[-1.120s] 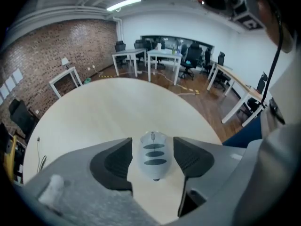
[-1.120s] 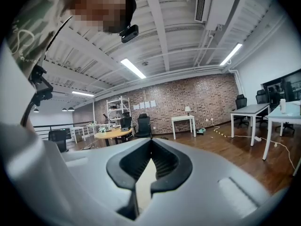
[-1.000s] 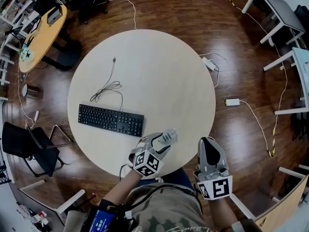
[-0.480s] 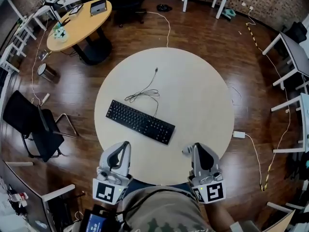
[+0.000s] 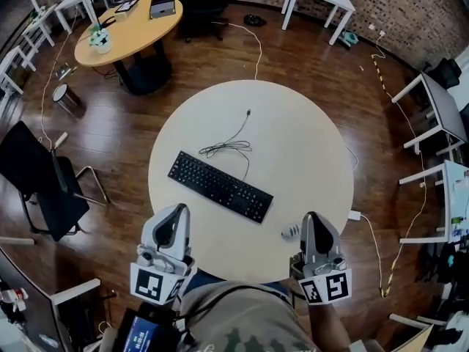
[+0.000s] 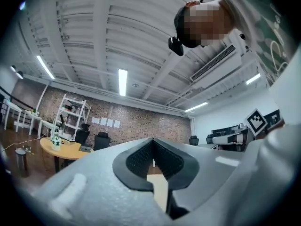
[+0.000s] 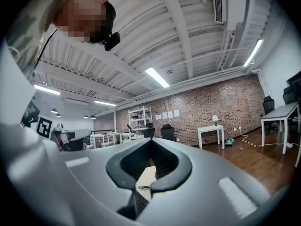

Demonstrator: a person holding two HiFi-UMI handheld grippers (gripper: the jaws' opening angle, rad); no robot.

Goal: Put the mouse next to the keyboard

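A small grey mouse (image 5: 290, 232) lies on the round pale table (image 5: 308, 160) near its front edge. It sits right of the black keyboard (image 5: 220, 186), with a gap between them. My right gripper (image 5: 311, 218) hovers just right of the mouse, jaws shut and empty. At the table's near left edge my left gripper (image 5: 176, 211) is also shut with nothing in it. In the left gripper view the left gripper (image 6: 153, 140) has its pads meeting. In the right gripper view the right gripper (image 7: 151, 140) is closed too, and the keyboard (image 7: 138, 201) shows below its jaws.
The keyboard's black cable (image 5: 229, 147) is coiled on the table behind it. A black chair (image 5: 44, 189) stands left of the table. A white power adapter (image 5: 354, 215) and cords lie on the wooden floor at the right. An orange round table (image 5: 128, 28) is far back left.
My left gripper has swung from over the table's front middle back to the near left edge. The mouse now lies uncovered beside the right gripper. The head view has shifted.
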